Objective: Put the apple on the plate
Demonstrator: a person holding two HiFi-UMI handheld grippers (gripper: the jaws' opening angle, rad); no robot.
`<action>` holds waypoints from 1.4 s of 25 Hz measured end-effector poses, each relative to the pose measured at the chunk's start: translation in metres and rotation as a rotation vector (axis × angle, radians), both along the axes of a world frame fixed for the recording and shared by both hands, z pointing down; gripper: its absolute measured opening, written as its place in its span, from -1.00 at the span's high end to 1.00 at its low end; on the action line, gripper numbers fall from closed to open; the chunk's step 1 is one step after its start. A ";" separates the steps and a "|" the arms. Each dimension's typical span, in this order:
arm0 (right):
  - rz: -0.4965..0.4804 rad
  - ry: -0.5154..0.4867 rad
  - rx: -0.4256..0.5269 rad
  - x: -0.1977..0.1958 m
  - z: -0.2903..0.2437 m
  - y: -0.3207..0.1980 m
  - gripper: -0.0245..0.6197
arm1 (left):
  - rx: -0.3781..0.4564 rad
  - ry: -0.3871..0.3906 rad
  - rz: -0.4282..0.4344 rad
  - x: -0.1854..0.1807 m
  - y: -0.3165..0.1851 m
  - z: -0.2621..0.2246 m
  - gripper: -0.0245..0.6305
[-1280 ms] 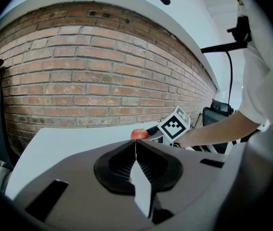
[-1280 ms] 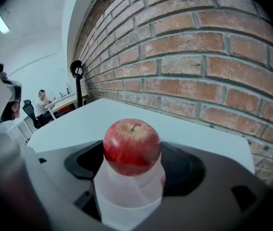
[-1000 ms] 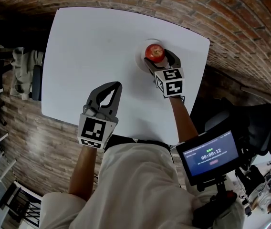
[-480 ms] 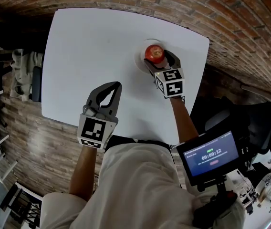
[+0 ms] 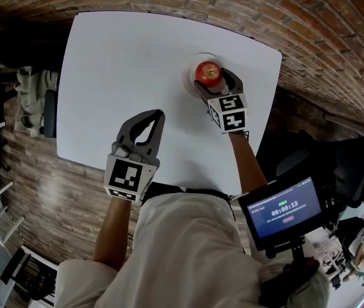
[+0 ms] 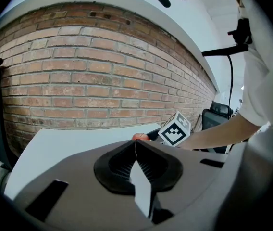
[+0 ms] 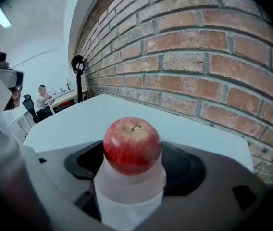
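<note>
A red apple (image 5: pixel 207 72) sits on a small white plate (image 5: pixel 189 77) near the far right corner of the white table (image 5: pixel 124 56). My right gripper (image 5: pixel 213 79) reaches in from the near side, one jaw on each side of the apple, shut on it. In the right gripper view the apple (image 7: pixel 131 146) fills the gap between the dark pads (image 7: pixel 184 167). My left gripper (image 5: pixel 157 115) hovers over the table's near edge, shut and empty. In the left gripper view its jaws (image 6: pixel 135 146) meet in a line; the apple (image 6: pixel 140 136) peeks up beyond them.
The table (image 6: pixel 74 138) stands by a brick wall (image 6: pixel 93 85). A timer screen (image 5: pixel 284 207) hangs at my right side. A chair with cloth (image 5: pixel 34 101) stands left of the table. Office chairs and desks lie further right.
</note>
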State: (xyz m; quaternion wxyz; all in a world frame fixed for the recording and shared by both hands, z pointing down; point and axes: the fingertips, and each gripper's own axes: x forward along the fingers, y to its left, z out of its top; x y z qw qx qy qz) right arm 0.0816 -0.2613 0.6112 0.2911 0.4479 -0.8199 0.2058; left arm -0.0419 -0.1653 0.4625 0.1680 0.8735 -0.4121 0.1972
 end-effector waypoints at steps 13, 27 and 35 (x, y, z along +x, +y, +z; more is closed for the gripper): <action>0.001 -0.013 -0.005 0.000 0.001 0.003 -0.21 | 0.025 0.015 -0.009 -0.002 -0.002 -0.008 0.90; -0.014 -0.023 0.018 -0.003 -0.001 0.005 -0.21 | 0.036 0.020 -0.011 -0.003 -0.001 -0.012 0.90; -0.030 -0.028 0.019 -0.009 0.000 0.006 -0.21 | 0.039 0.030 -0.015 -0.007 -0.001 -0.011 0.90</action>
